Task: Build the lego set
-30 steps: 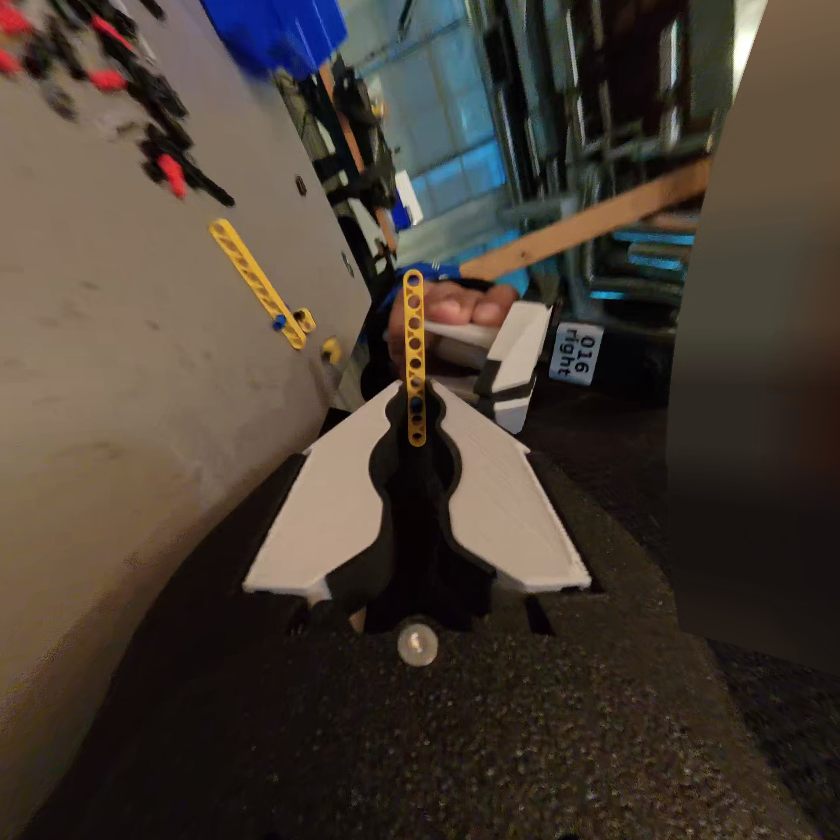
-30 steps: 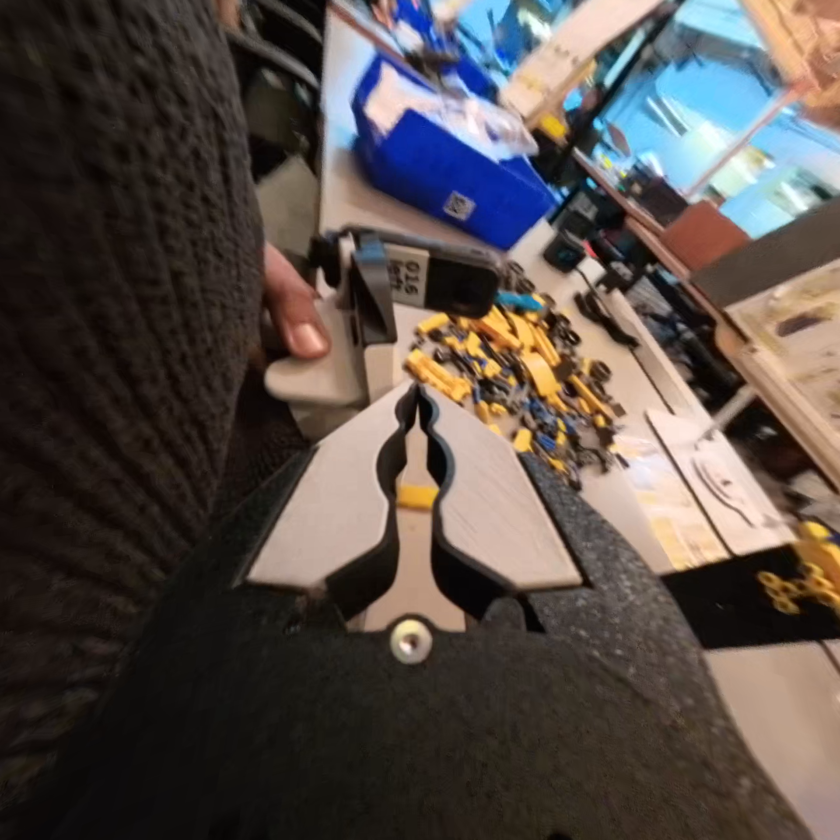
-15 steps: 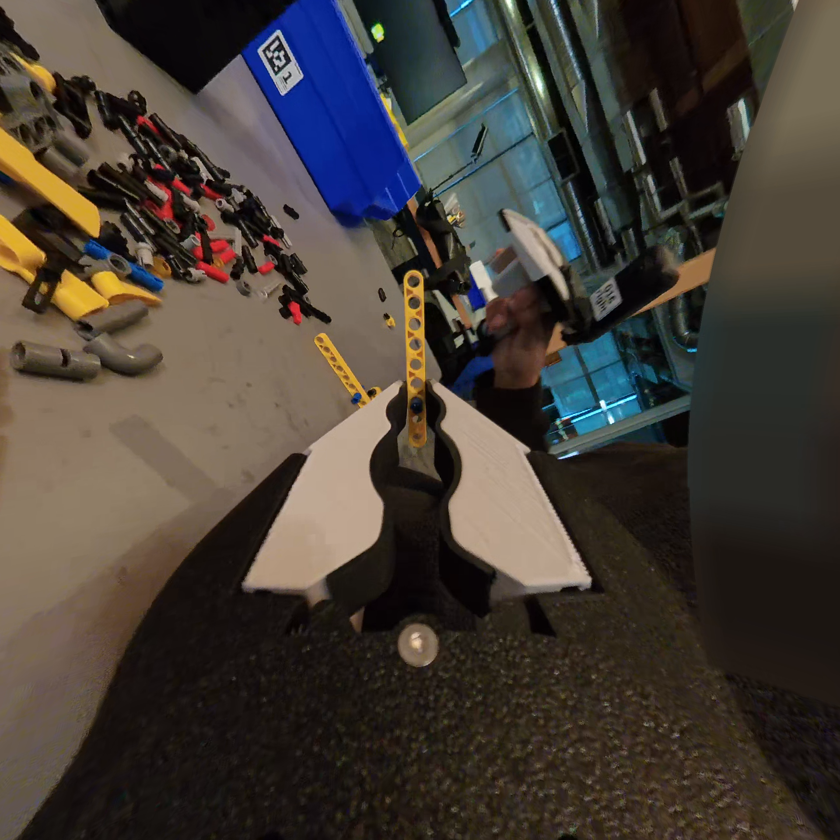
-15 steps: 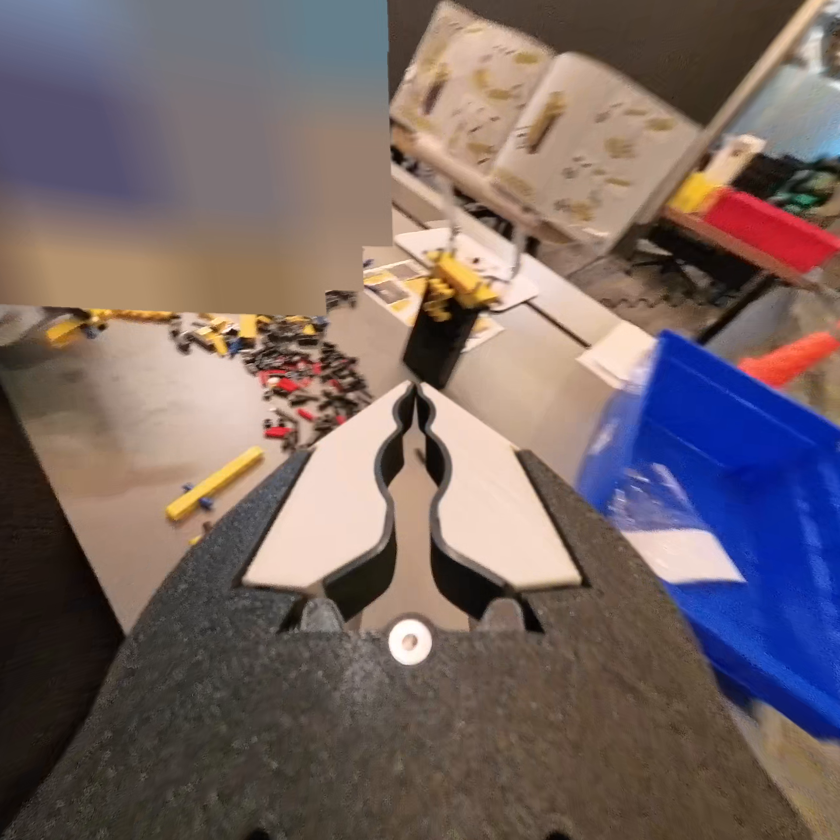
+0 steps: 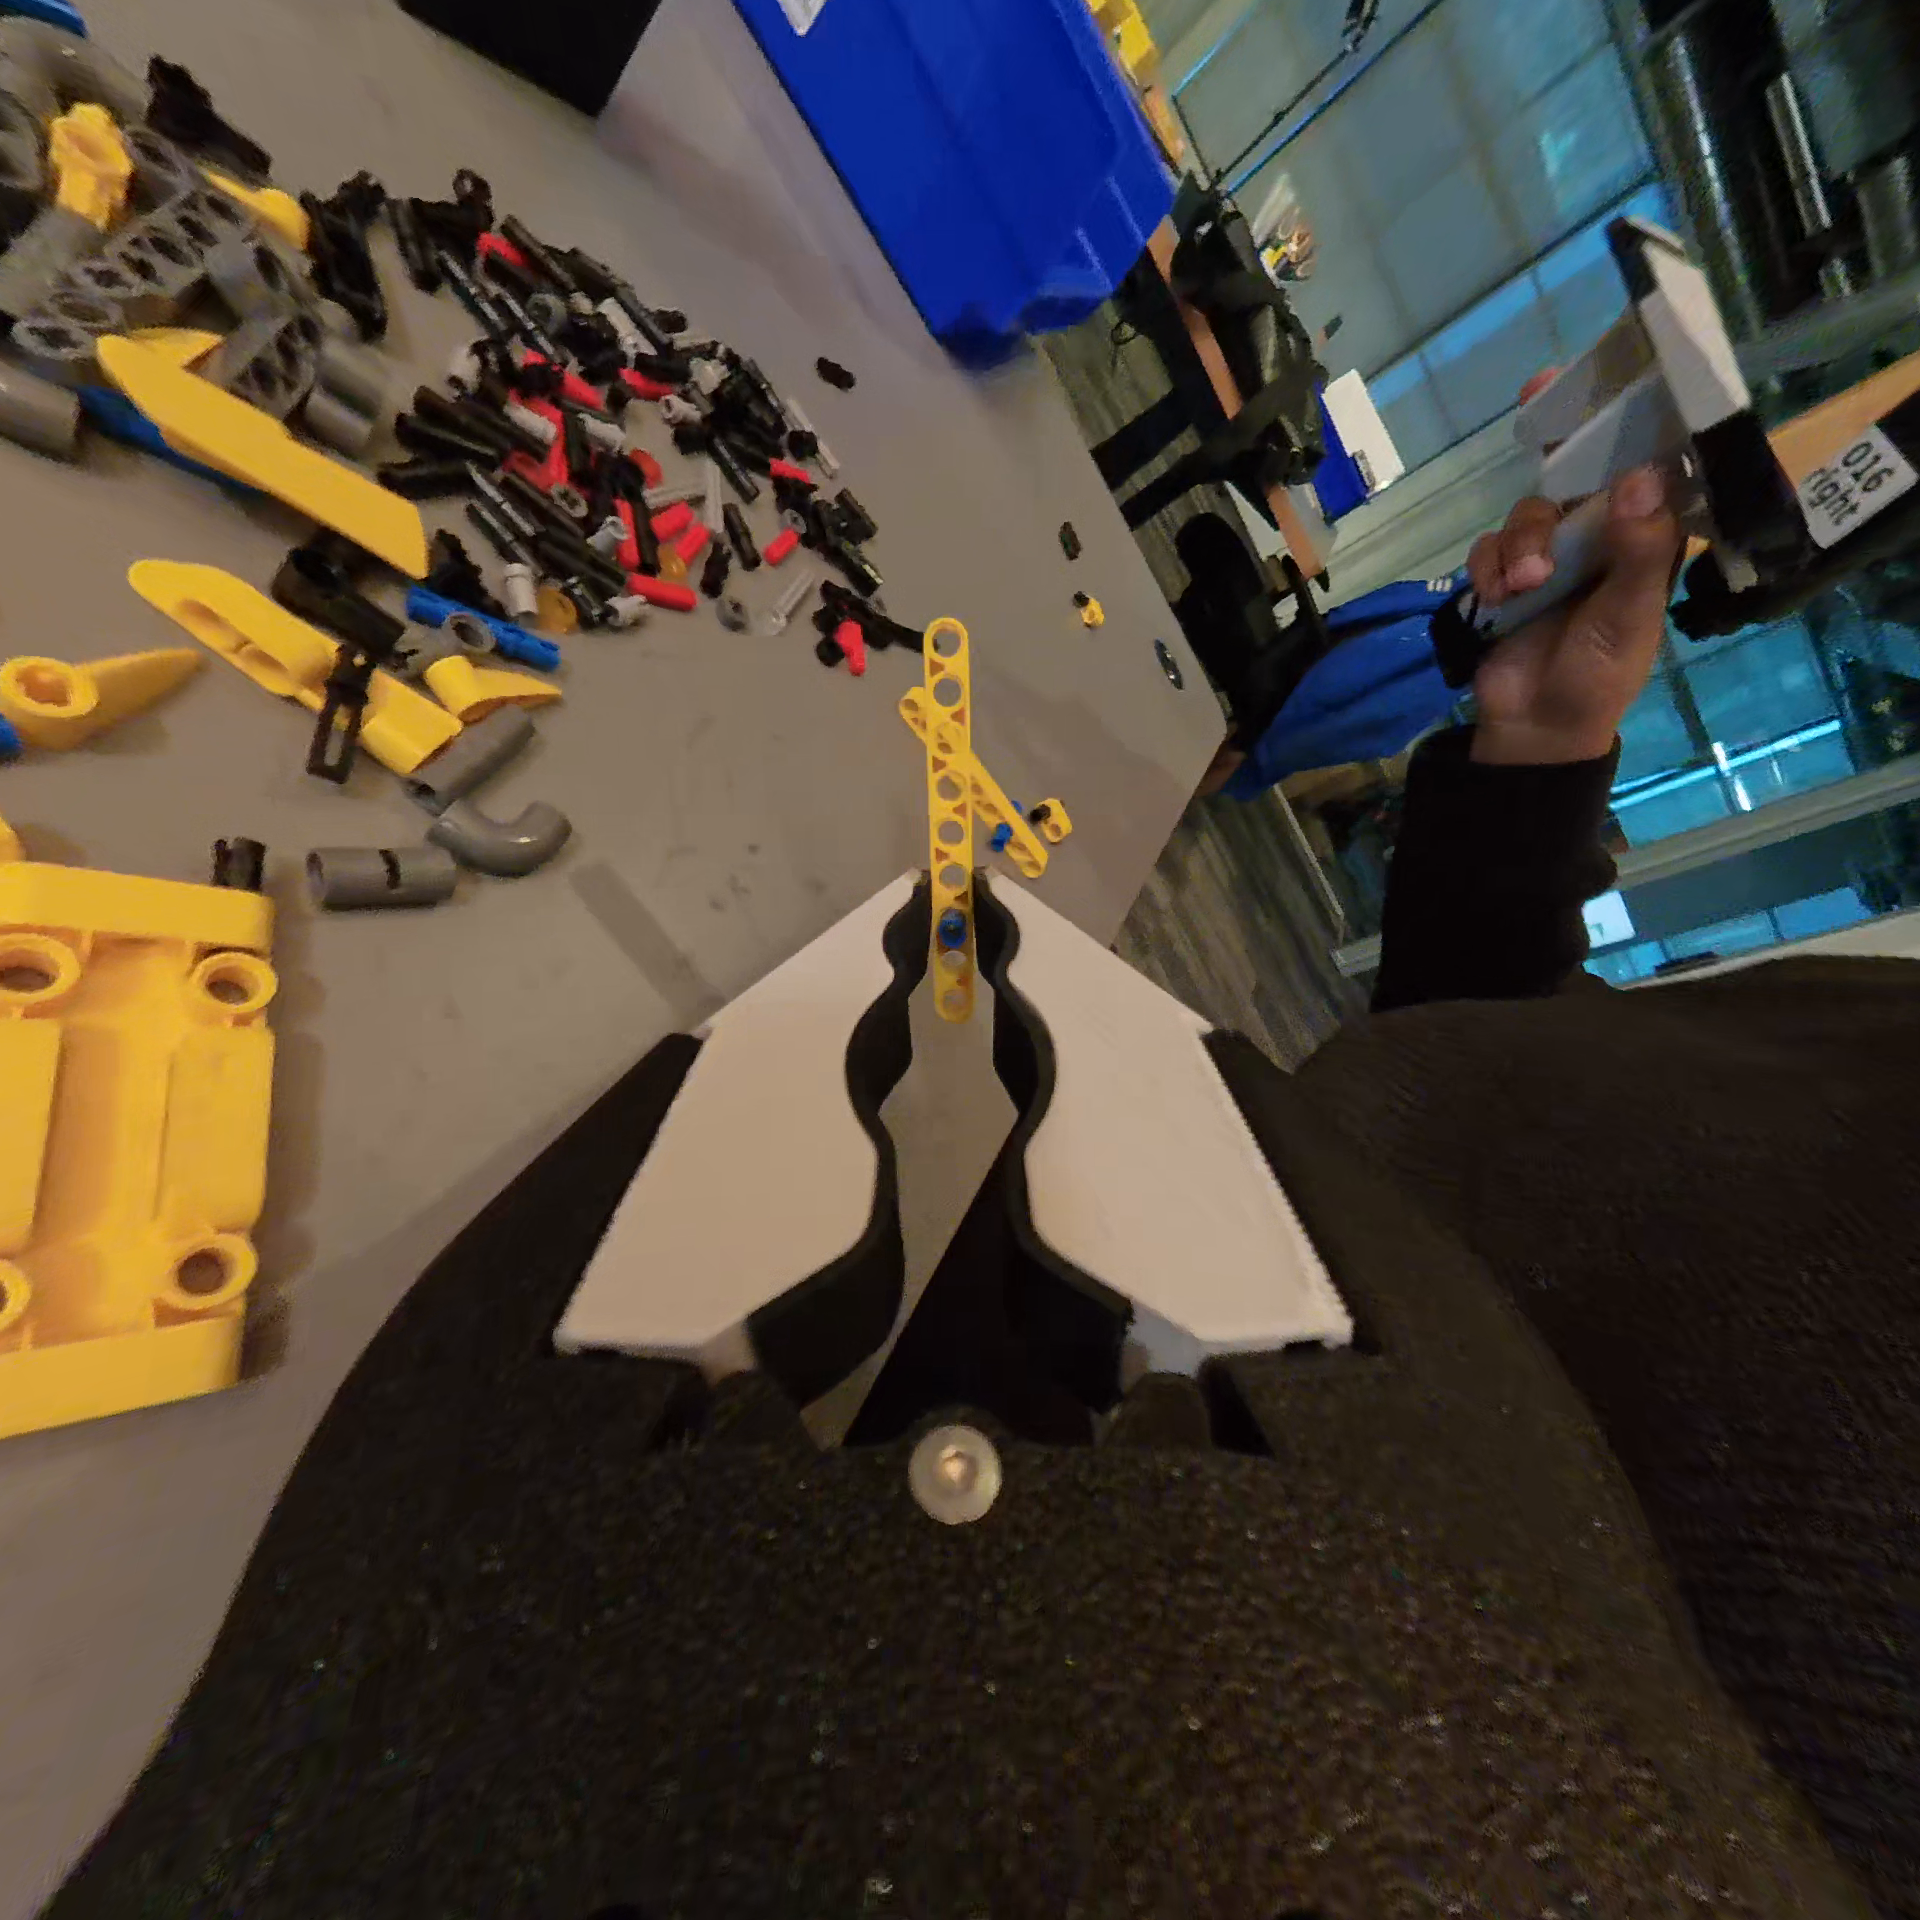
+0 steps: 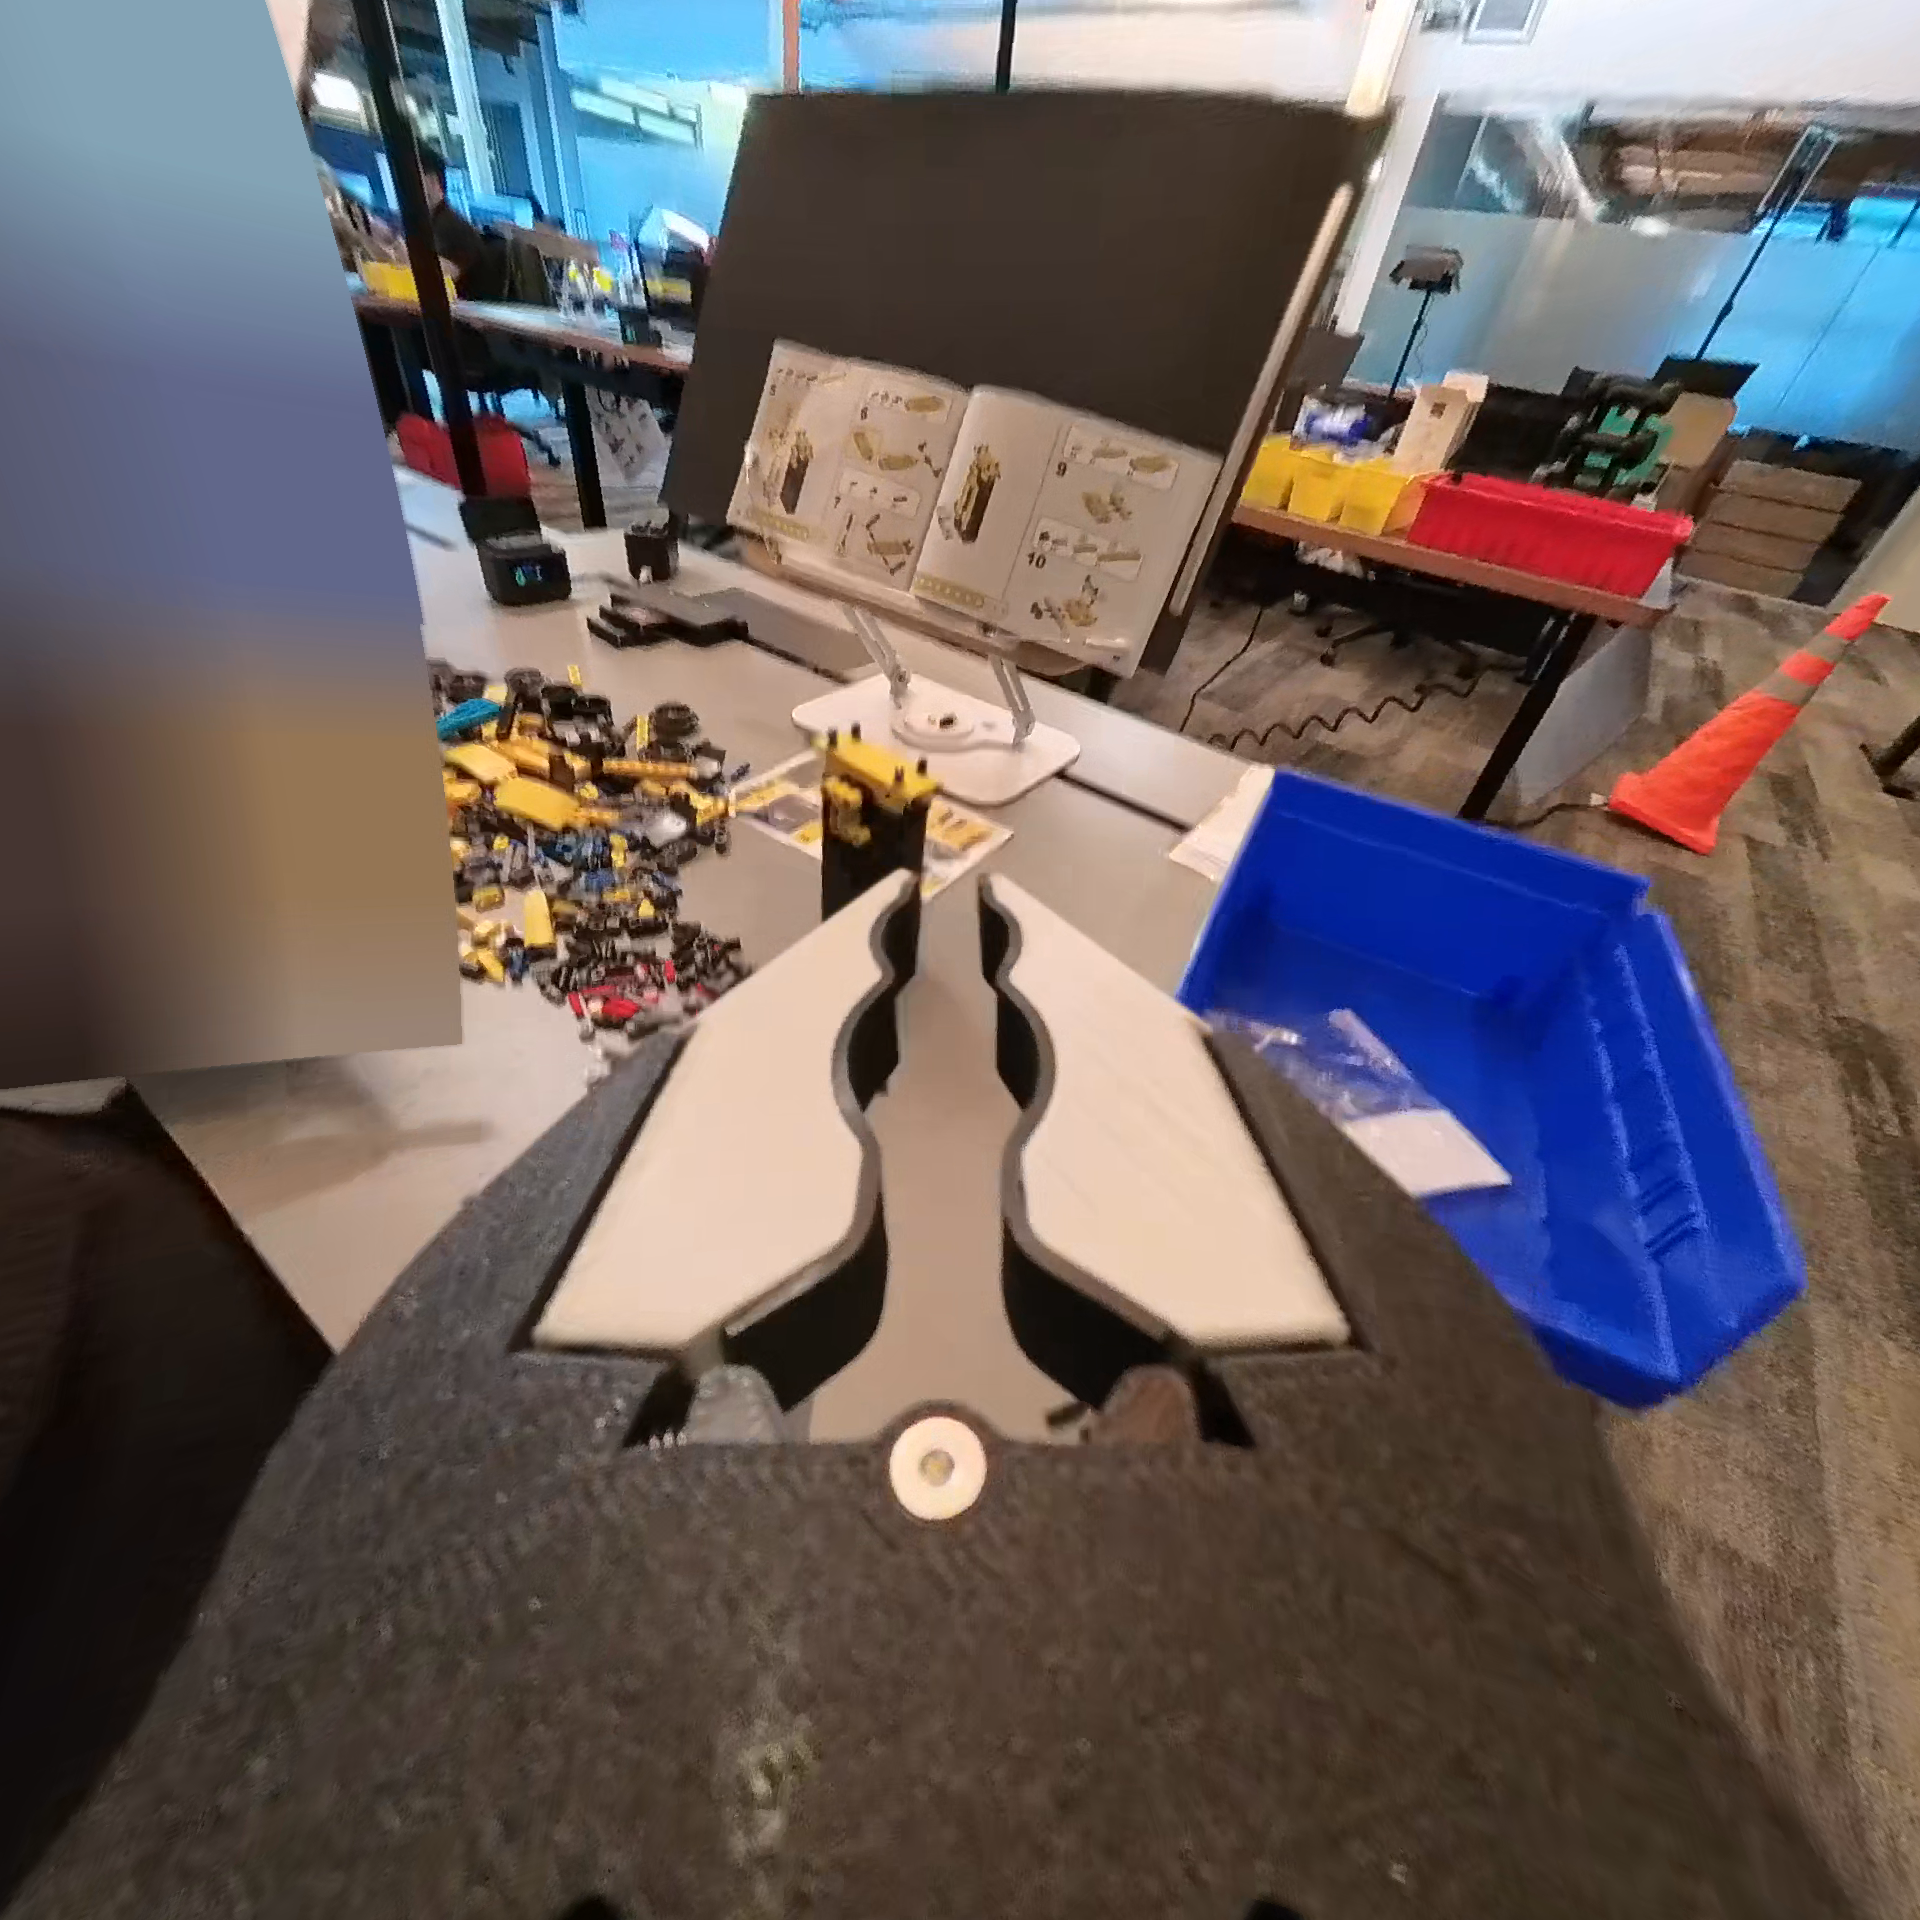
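Grey worktop, open workshop behind, one orange cone on the carpet.

Left claw: closed on the lower end of a yellow holed beam, which stands upright above the worktop's near edge. A blue pin sits in the beam at the tips.

Right claw: narrowly parted and empty, raised off the worktop and facing a black-and-yellow assembly.

Count:
- Long yellow beams: two. One is held; the second beam lies flat just behind it.
- Blue bin: one, at the worktop's corner.
- Open booklet: one, on a stand.
- Large yellow panel: one.
- Loose small parts: too many to count.
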A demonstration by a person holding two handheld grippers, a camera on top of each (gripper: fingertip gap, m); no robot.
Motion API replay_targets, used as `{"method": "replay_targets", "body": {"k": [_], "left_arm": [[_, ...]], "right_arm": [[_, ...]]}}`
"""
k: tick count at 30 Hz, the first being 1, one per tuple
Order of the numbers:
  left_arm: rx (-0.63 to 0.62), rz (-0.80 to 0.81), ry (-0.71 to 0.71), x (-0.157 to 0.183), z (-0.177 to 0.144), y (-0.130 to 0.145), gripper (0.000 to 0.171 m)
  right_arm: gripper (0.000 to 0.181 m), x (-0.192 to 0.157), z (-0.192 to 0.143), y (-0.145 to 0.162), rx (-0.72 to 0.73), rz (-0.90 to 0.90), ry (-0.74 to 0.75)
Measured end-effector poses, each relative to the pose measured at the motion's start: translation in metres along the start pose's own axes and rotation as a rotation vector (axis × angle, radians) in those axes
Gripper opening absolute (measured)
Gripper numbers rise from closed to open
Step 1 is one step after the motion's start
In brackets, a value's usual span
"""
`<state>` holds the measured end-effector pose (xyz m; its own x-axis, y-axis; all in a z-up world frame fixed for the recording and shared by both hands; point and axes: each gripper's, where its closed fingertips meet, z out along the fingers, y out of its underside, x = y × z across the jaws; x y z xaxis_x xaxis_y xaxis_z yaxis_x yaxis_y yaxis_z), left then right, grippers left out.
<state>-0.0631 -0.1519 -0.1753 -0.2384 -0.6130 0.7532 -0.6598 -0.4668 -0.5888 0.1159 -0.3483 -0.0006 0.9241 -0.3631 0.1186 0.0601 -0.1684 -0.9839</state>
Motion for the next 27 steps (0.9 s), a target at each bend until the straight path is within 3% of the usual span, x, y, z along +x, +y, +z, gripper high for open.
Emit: {"method": "replay_targets", "body": {"k": [4,10,17,23,27], "left_arm": [[-0.043,-0.013,-0.05,-0.012,0.004,0.01,0.008],[-0.099,0.068,-0.151,-0.017,0.004,0.02,0.019],[0.157,0.387,-0.271,-0.002,-0.036,-0.012,0.03],[0.287,0.523,-0.228,0.021,-0.054,0.011,0.031],[0.275,0.558,-0.262,0.019,-0.053,0.02,0.031]], "right_arm": [[0.018,-0.013,-0.003,0.046,-0.123,0.02,0.004],[0.022,-0.089,-0.008,0.079,-0.051,0.242,-0.192],[0.042,-0.188,0.031,0.108,-0.048,0.224,-0.316],[0.039,-0.248,0.082,0.125,-0.097,0.123,-0.364],[0.035,-0.268,0.102,0.121,-0.102,0.078,-0.384]]}}
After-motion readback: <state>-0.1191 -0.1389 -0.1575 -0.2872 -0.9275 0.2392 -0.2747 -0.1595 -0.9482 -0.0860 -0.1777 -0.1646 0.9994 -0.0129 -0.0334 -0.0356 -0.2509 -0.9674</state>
